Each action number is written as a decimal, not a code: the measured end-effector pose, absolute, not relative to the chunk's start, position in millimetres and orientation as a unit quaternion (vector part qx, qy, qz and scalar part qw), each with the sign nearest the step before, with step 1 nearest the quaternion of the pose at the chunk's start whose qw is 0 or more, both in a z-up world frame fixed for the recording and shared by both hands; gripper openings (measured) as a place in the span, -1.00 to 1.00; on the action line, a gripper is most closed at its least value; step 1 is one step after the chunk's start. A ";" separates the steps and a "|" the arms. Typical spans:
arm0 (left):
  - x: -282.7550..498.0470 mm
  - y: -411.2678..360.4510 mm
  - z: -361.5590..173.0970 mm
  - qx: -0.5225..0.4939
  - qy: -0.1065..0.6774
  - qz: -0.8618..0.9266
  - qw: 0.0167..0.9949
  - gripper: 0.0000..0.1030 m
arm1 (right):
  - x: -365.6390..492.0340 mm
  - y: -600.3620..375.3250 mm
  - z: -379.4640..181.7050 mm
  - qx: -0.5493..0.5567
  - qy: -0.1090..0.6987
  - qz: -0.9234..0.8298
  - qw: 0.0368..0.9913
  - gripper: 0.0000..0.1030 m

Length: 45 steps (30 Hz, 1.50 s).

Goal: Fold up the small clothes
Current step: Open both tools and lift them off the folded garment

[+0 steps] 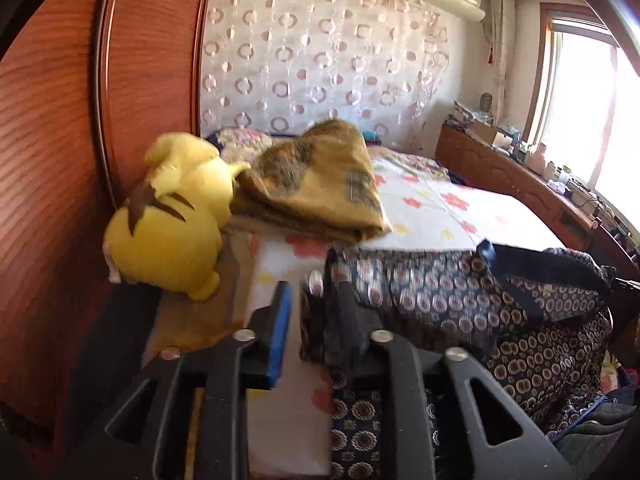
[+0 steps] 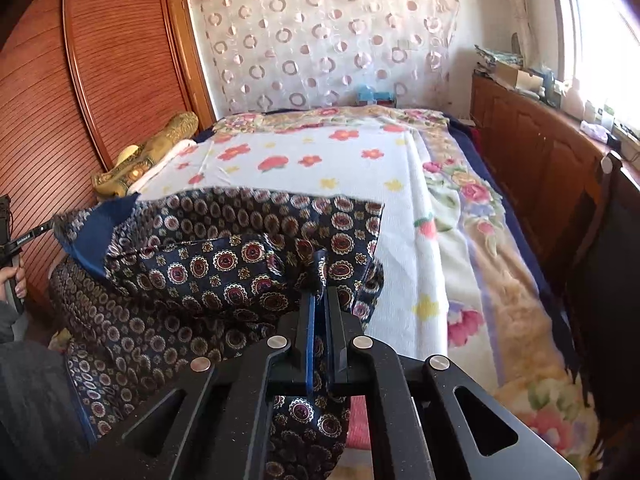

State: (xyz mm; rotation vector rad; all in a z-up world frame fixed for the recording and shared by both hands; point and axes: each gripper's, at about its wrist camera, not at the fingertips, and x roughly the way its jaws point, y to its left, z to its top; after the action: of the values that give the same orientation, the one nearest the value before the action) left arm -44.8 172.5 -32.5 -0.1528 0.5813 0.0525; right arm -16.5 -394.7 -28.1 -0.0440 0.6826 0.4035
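A dark navy garment (image 1: 460, 292) printed with round medallions lies spread over the near end of the bed. In the left wrist view my left gripper (image 1: 316, 294) stands open at its left edge. The blue-padded finger (image 1: 280, 320) is clear of the cloth, and a fold of cloth hangs against the other finger. In the right wrist view my right gripper (image 2: 320, 280) is shut on a pinch of the garment (image 2: 240, 248) at its right side, lifted slightly off the sheet. A hand (image 2: 14, 280) shows at the far left edge beside the garment's blue-lined corner.
The bed carries a white sheet with red flowers (image 2: 320, 152) over a floral blanket (image 2: 500, 280). A yellow plush toy (image 1: 168, 220) and a folded mustard blanket (image 1: 320, 184) sit by the wooden wardrobe (image 1: 60, 160). A cluttered wooden cabinet (image 2: 540, 152) runs under the window.
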 end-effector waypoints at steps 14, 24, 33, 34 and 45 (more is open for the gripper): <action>29.5 161.3 -3.1 -0.014 0.301 -0.013 0.953 0.40 | -17.9 -389.5 1.4 -0.044 0.279 0.137 0.950 -0.26; 99.6 157.4 -44.0 0.012 0.399 -0.032 0.916 0.40 | 43.8 -358.8 -33.5 -0.043 0.329 0.137 0.933 -0.16; 97.6 159.2 -76.6 -0.011 0.450 -0.051 0.892 0.40 | 65.2 -343.2 -62.0 -0.043 0.378 0.134 0.915 0.00; 95.4 157.1 -79.0 -0.013 0.453 -0.058 0.889 0.40 | 70.1 -348.0 -61.3 -0.043 0.381 0.133 0.914 0.01; 94.3 131.6 -75.8 0.005 0.461 -0.104 0.881 -0.18 | 88.6 -346.5 -53.2 -0.049 0.406 0.171 0.896 0.06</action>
State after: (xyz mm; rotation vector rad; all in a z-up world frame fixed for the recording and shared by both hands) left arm 94.3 131.6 -75.8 0.0113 0.9608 -0.2175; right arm 88.6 -346.5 -53.2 -0.1022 0.8412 0.3539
